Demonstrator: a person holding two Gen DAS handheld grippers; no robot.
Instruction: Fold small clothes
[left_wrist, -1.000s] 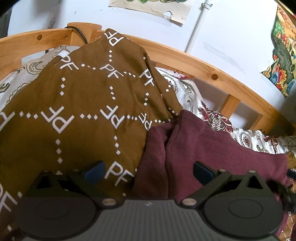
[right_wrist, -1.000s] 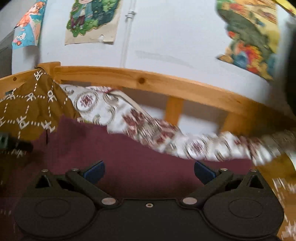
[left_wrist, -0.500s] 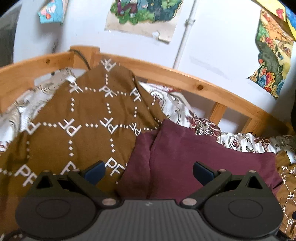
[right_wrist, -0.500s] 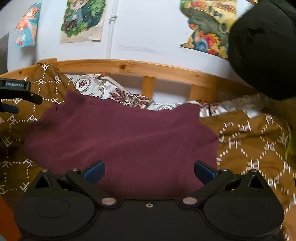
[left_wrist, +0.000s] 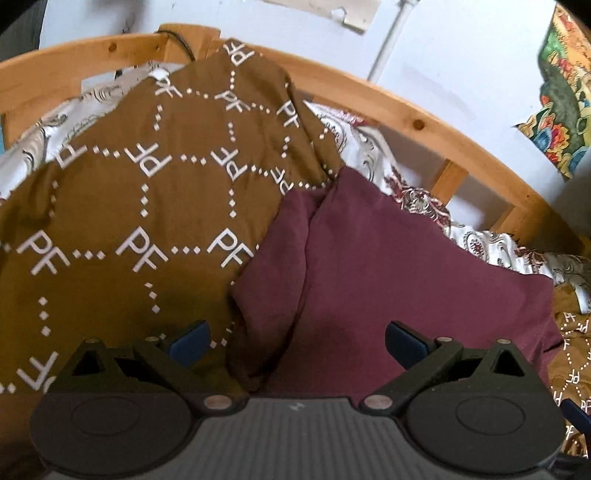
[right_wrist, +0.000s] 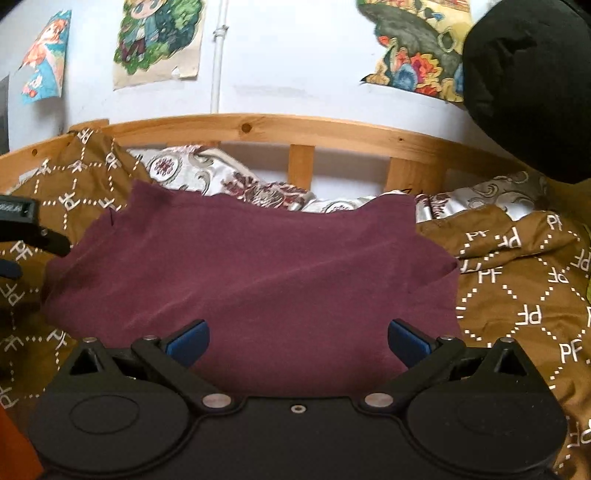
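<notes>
A maroon garment (right_wrist: 258, 273) lies folded in a rough rectangle on a brown bedspread with white PF lettering (right_wrist: 524, 295). In the left wrist view the garment (left_wrist: 388, 266) fills the right half, with a folded flap along its left edge. My left gripper (left_wrist: 295, 341) is open and empty, hovering over the garment's left edge. It also shows at the left edge of the right wrist view (right_wrist: 26, 236). My right gripper (right_wrist: 297, 341) is open and empty just above the garment's near edge.
A wooden bed rail (right_wrist: 332, 136) curves behind the bedding, with a white wall and posters (right_wrist: 159, 40) beyond. A patterned white quilt (right_wrist: 258, 188) bunches behind the garment. A black rounded object (right_wrist: 532, 88) hangs at upper right. The brown spread (left_wrist: 147, 206) humps up at left.
Both grippers have drawn back and steadied, open throughout. The right view swung from the rail down to the whole garment. The garment now lies flatter.
</notes>
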